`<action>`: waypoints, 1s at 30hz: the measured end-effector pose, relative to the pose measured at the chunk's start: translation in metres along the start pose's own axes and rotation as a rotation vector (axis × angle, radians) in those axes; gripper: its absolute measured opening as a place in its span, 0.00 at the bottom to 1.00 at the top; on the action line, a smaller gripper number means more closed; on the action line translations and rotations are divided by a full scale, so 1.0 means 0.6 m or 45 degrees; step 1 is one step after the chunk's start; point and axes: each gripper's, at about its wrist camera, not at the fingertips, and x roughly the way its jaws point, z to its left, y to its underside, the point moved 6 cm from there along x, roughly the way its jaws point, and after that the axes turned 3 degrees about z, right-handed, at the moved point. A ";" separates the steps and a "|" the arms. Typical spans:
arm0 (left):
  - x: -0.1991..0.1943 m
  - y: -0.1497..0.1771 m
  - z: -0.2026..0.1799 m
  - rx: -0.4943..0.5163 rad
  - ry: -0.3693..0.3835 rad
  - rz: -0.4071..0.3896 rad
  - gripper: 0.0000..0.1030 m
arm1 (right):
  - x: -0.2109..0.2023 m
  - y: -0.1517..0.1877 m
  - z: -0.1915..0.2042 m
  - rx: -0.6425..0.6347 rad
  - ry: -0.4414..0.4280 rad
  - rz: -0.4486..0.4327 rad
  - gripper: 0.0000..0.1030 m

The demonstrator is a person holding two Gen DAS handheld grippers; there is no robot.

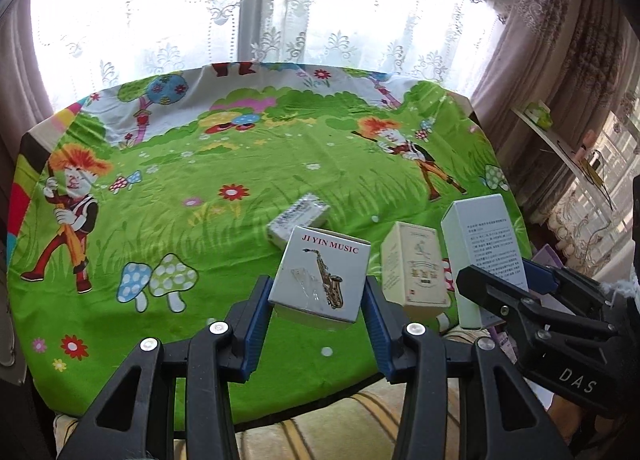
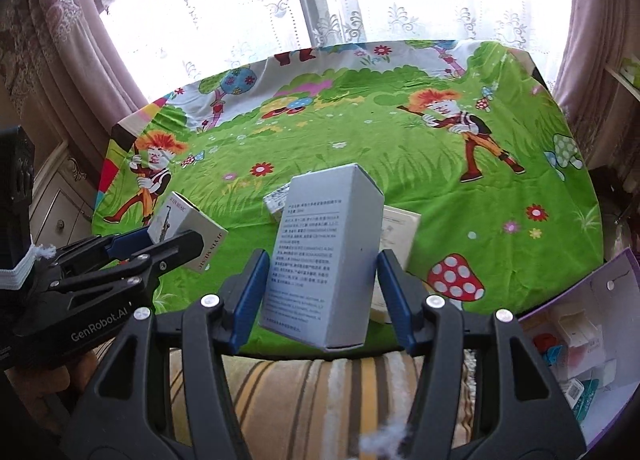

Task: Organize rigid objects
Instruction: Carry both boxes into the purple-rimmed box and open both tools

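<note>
The left gripper (image 1: 318,296) fills the lower middle of its own view, pointing steeply downward, its jaws pressed on the two sides of a saxophone-printed box (image 1: 320,276) held clear of the table. The right gripper (image 2: 318,280) sits likewise at the bottom centre of its view, jaws clamped on a tall grey box (image 2: 324,256). Each gripper shows at the other view's lower edge.

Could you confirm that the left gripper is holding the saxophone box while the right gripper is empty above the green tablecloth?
Not quite: the right gripper is not empty. The right wrist view shows its blue pads clamped on a tall grey box printed with small text. The rest stands: the left gripper holds the saxophone box above the green tablecloth.
</note>
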 end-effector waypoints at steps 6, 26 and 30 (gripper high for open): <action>0.014 0.001 -0.111 0.153 0.085 0.040 0.44 | -0.056 0.018 -0.104 0.105 0.068 -0.040 0.58; 0.030 0.093 -0.406 0.672 0.379 0.248 0.44 | -0.198 0.173 -0.452 0.418 0.518 0.000 0.58; 0.032 0.120 -0.436 0.742 0.417 0.292 0.44 | -0.205 0.195 -0.483 0.451 0.576 0.025 0.58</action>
